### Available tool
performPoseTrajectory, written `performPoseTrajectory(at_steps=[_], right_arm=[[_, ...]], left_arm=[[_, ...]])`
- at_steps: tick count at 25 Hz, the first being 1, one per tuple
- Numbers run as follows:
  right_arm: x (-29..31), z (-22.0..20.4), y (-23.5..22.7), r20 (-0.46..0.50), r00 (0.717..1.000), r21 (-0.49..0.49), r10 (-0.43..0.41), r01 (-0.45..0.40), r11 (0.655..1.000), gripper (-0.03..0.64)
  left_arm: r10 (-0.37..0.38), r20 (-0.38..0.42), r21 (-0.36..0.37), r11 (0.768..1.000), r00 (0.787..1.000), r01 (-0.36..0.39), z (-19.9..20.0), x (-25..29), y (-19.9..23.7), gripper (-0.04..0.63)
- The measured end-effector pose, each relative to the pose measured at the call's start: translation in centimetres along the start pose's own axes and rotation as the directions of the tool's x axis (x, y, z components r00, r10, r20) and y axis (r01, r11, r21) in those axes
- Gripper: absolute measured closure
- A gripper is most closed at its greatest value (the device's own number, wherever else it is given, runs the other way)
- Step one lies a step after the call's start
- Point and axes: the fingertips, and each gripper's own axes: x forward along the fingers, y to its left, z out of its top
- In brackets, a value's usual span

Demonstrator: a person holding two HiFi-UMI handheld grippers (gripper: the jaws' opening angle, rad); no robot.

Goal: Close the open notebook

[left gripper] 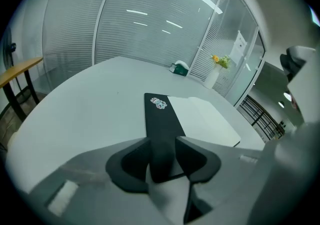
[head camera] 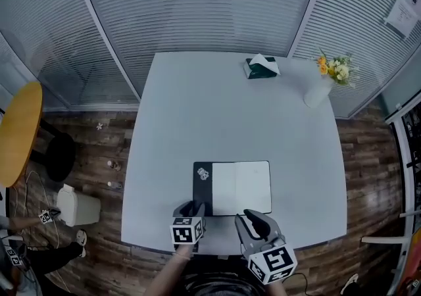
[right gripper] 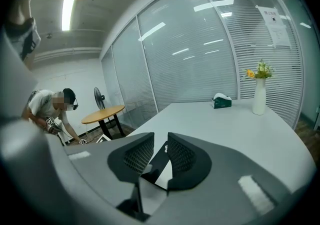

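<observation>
Toward six o'clock on the broad pale-grey desk (head camera: 230, 104) lies the open notebook (head camera: 240, 187), its black cover at nine o'clock and blank white pages at three. It looks light, with a thin, bendy cover lying flat, so I'd lift that cover by its free edge. Left claw (left gripper: 162, 156) gapes wide, straddling the cover's near end without pinching it. Right claw (right gripper: 160, 155) stands slightly parted and empty. A small pale sticker (head camera: 202, 173) shows no legible writing.
</observation>
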Motion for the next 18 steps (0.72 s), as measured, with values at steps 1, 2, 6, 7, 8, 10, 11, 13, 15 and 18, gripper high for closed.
performPoseTrajectory(at_steps=[1,2,6,7,8,10,11,13,15,18], right_arm=[[-0.2,0.0,-0.2,0.000,1.000,-0.002,0.001,-0.001,1.000,0.532],[-0.3,0.1,-0.4,0.000,1.000,-0.006,0.001,-0.001,1.000,0.532],[-0.8,0.6,-1.2,0.010,1.000,-0.004,-0.001,0.001,1.000,0.534],[-0.9,0.7,-1.3,0.011,1.000,-0.003,-0.003,0.003,1.000,0.532],[-1.1,0.7,-1.5,0.010,1.000,-0.003,-0.004,0.004,1.000,0.534],[-1.3,0.6,-1.8,0.006,1.000,-0.005,-0.002,0.002,1.000,0.534],[-1.4,0.6,-2.0,0.005,1.000,-0.004,-0.001,0.001,1.000,0.532],[-1.6,0.5,-2.3,0.005,1.000,0.000,-0.002,0.002,1.000,0.532],[-1.9,0.6,-2.5,0.008,1.000,0.000,-0.004,0.004,1.000,0.534],[-2.1,1.1,-2.9,0.019,1.000,-0.007,-0.014,0.014,1.000,0.534]], left_arm=[[0.008,-0.011,-0.008,1.000,1.000,-0.008,-0.3,0.3,0.1,0.446],[0.019,-0.018,-0.012,1.000,1.000,-0.019,-0.6,0.5,0.1,0.440],[0.072,-0.003,-0.021,0.997,0.997,-0.072,-0.7,0.7,0.3,0.431],[0.079,0.000,-0.026,0.997,0.997,-0.079,-0.6,0.7,0.3,0.431],[0.082,0.001,-0.031,0.996,0.997,-0.082,-0.6,0.7,0.3,0.431],[0.071,-0.002,-0.043,0.997,0.997,-0.071,-0.5,0.8,0.1,0.431],[0.059,-0.004,-0.057,0.997,0.998,-0.059,-0.5,0.8,0.0,0.431],[0.027,-0.009,-0.102,0.994,1.000,-0.028,-0.4,0.8,-0.2,0.431],[0.003,-0.012,-0.154,0.988,1.000,-0.005,-0.5,0.7,-0.3,0.433],[0.021,-0.003,-0.173,0.985,1.000,-0.021,-0.3,0.6,-0.1,0.432]])
